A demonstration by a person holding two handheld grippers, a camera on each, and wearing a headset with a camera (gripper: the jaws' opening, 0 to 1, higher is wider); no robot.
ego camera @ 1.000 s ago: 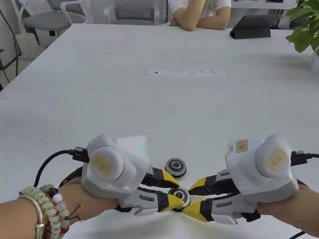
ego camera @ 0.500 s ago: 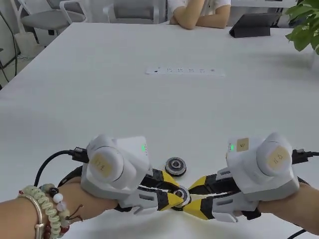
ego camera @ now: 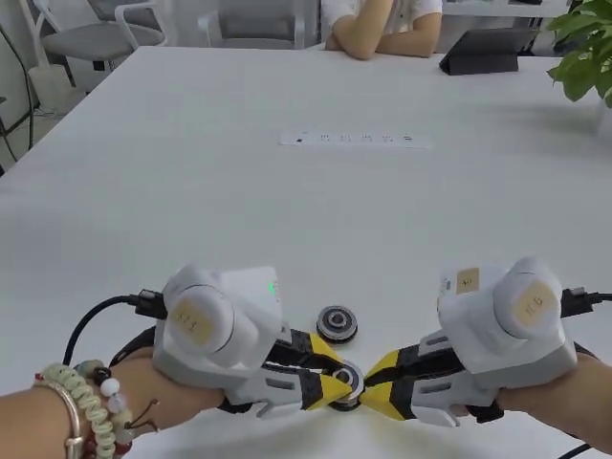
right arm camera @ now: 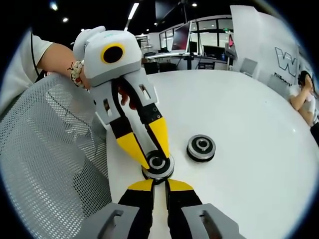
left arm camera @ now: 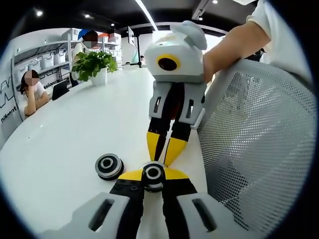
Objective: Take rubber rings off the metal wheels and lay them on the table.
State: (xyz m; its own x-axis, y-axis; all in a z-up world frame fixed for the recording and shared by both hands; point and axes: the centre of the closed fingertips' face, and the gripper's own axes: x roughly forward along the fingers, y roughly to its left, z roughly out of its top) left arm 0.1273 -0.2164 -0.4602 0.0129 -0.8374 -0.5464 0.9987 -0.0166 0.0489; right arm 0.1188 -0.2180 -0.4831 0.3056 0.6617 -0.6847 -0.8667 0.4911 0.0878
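R hand-held gripper (ego camera: 372, 385) jaws narrowed on wheel (ego camera: 346, 380).

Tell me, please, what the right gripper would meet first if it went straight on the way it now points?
The right gripper would first meet the wheel, directly at its tips and held by the left gripper, whose jaws lie just beyond.

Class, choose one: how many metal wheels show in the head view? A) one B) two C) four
B: one wheel sits between the jaws of the left gripper, with the right gripper meeting it, and a second wheel lies free on the table beside it.
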